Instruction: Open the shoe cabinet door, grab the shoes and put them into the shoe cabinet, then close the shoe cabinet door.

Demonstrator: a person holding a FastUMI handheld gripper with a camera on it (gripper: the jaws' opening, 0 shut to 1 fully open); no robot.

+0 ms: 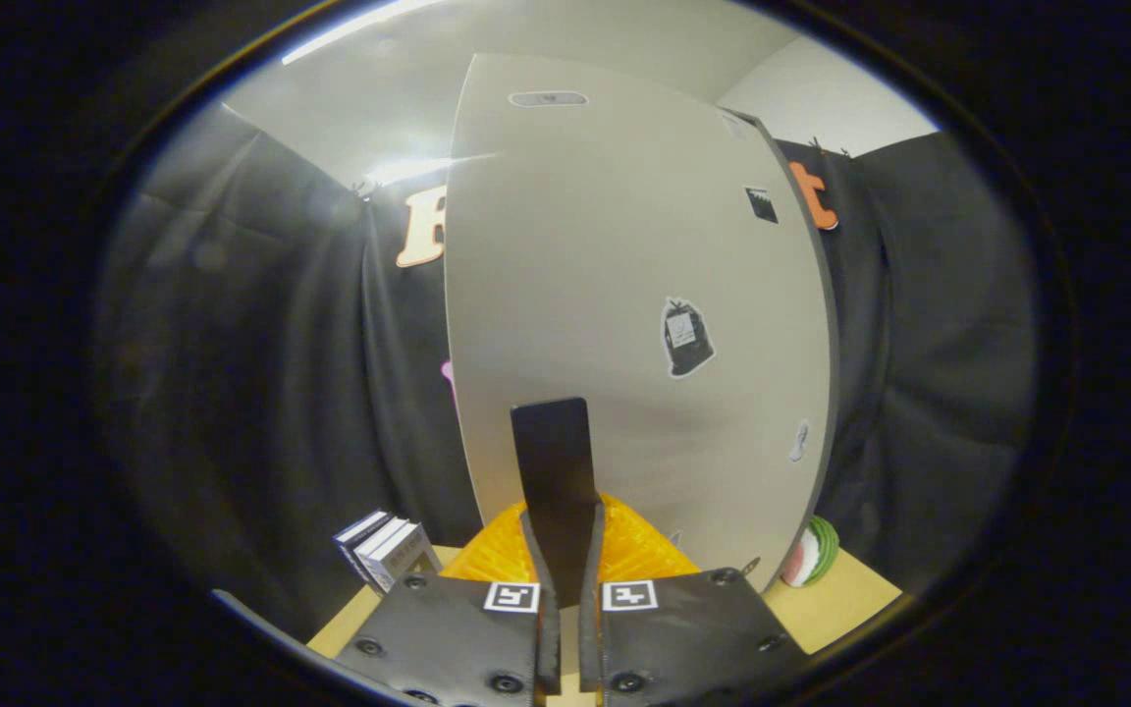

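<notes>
The shoe cabinet door (624, 295) is a tall pale panel with a few small stickers, standing right in front of me. A flat black handle (552, 462) sticks out from its lower part. My gripper (563, 565) is shut on that handle, with both fingers pressed against its sides. The door's dark right edge (826, 393) shows its thickness. The panel hides the inside of the cabinet.
A light wooden tabletop (840, 599) lies below the door. A few upright books (387, 550) stand on it left of the fingers. A small watermelon-slice toy (813, 552) sits at the door's lower right corner. Black cloth hangs on both sides.
</notes>
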